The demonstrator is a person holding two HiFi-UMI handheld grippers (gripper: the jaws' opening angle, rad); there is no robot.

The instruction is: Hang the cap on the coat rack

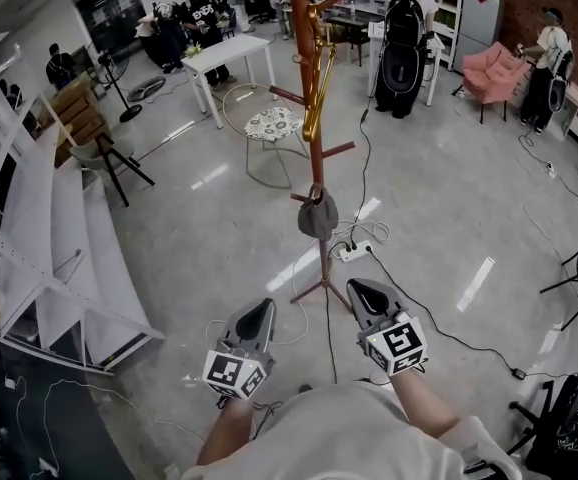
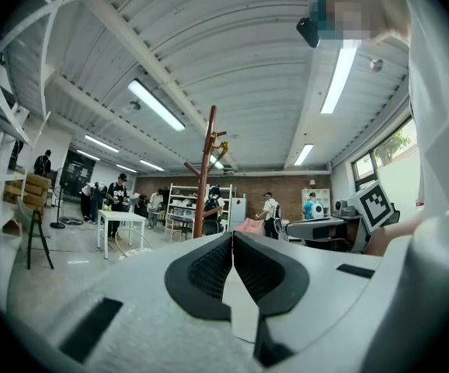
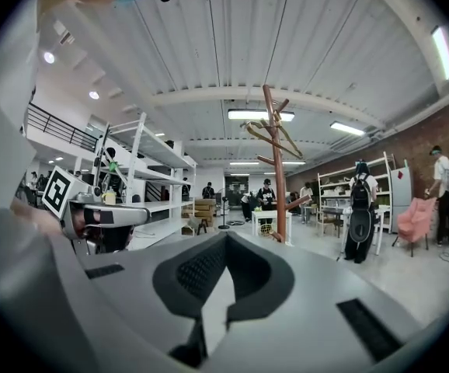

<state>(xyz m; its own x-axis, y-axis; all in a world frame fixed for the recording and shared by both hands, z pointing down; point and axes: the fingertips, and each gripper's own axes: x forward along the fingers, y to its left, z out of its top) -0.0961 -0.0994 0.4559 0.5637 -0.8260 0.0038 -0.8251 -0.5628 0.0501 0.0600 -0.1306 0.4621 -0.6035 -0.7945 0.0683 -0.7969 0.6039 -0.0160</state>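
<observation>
Closest in, the person holds both tools level, side by side and apart. The left tongs (image 1: 260,309) are pressed together with nothing between the pads. The right tongs (image 1: 362,290) are likewise closed tight and empty.

Just past them on the floor (image 1: 199,228), a dark cable (image 1: 409,313) runs out from a white power strip (image 1: 355,252) that lies beside the spread foot of the coat rack (image 1: 315,128).

The cap (image 1: 317,215), grey and soft-looking, hangs low on the rack. It seems to sit on a short peg close against the pole, well below the upper pegs where a golden strap-like thing (image 1: 314,78) dangles. How deep the cap sits on its peg is too small to tell.

Judging from this, the hanging itself looks done, and what is left is to leave it undisturbed:
- Keep both tongs closed and low.
- Draw them straight back, away from the pole rather than sideways past the pegs.
- Step clear of the cable and strip, so that nothing tugs at the rack's foot.
- Look once more that the cap hangs steady. If it sags off the peg's tip, it will need nudging further on.

Farther off stand white shelving (image 1: 39,228) at the left, a white desk (image 1: 227,53), a pink armchair (image 1: 494,68) and several people.
</observation>
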